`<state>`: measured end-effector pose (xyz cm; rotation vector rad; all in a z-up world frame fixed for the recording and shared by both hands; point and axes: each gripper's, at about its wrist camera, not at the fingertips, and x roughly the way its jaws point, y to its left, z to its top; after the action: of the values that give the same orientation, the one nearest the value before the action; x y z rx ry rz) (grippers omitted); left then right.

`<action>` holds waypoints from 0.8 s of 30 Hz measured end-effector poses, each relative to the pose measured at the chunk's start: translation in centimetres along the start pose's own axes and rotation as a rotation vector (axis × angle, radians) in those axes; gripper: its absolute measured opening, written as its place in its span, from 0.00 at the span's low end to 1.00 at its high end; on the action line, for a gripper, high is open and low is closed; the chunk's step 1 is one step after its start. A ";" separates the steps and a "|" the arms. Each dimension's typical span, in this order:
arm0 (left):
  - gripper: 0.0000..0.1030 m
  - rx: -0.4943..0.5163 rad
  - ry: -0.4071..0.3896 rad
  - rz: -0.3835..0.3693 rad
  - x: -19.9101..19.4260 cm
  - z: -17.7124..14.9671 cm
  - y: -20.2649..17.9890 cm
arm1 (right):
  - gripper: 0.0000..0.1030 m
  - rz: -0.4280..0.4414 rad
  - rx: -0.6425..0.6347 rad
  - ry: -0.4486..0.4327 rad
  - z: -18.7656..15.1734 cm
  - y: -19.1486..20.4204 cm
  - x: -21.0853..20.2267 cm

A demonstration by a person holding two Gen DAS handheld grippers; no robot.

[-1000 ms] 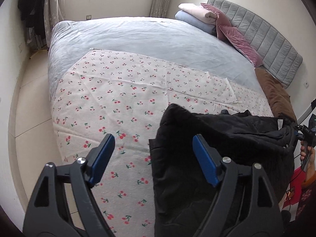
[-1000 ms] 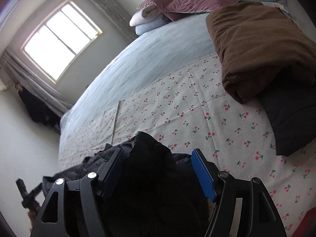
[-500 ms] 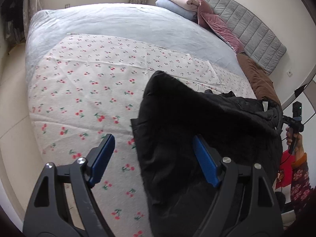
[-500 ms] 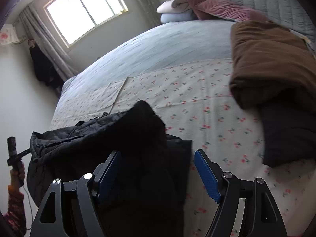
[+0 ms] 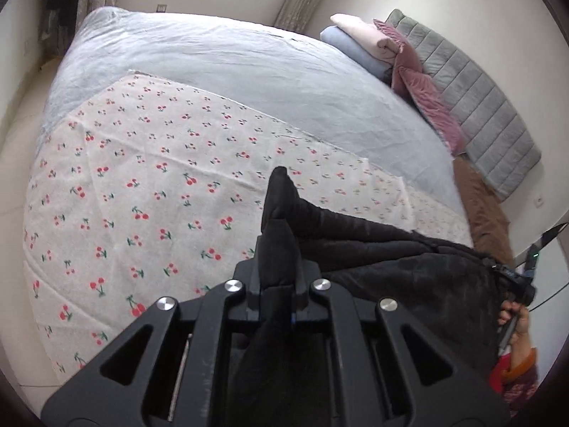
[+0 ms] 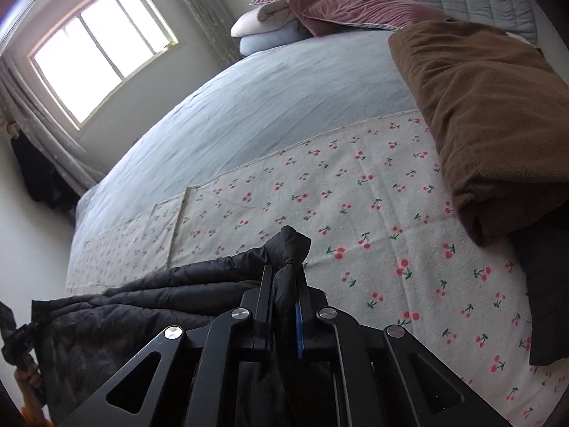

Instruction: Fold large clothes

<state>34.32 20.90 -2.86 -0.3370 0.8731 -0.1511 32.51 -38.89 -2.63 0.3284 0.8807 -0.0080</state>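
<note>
Pinched at two ends by left gripper (image 5: 279, 281) and right gripper (image 6: 284, 284): black jacket (image 5: 409, 267), stretched along the bed's (image 5: 220, 57) near edge, seemingly for spreading flat.

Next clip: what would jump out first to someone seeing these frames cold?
The black puffy jacket stretched low across the near bed edge, one bunched end pinched in the left gripper and the other in the right gripper. Beneath it lies the cherry-print sheet over the grey-blue bedspread. A folded brown garment sits to the right, near the headboard.
</note>
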 end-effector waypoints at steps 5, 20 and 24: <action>0.18 0.036 0.095 0.219 5.9 0.2 0.0 | 0.08 -0.180 -0.066 0.020 0.1 0.7 2.7; 0.63 0.178 0.043 0.123 3.3 -2.2 -14.4 | 0.64 0.027 -0.335 0.066 -4.7 18.7 0.5; 0.63 0.171 0.129 0.234 6.4 -3.5 -9.9 | 0.64 -0.006 -0.342 0.136 -6.4 17.0 3.5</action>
<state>35.72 9.16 -6.14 -0.0644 1.0124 -0.0298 32.33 -20.48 -4.36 0.0064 0.9989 0.1598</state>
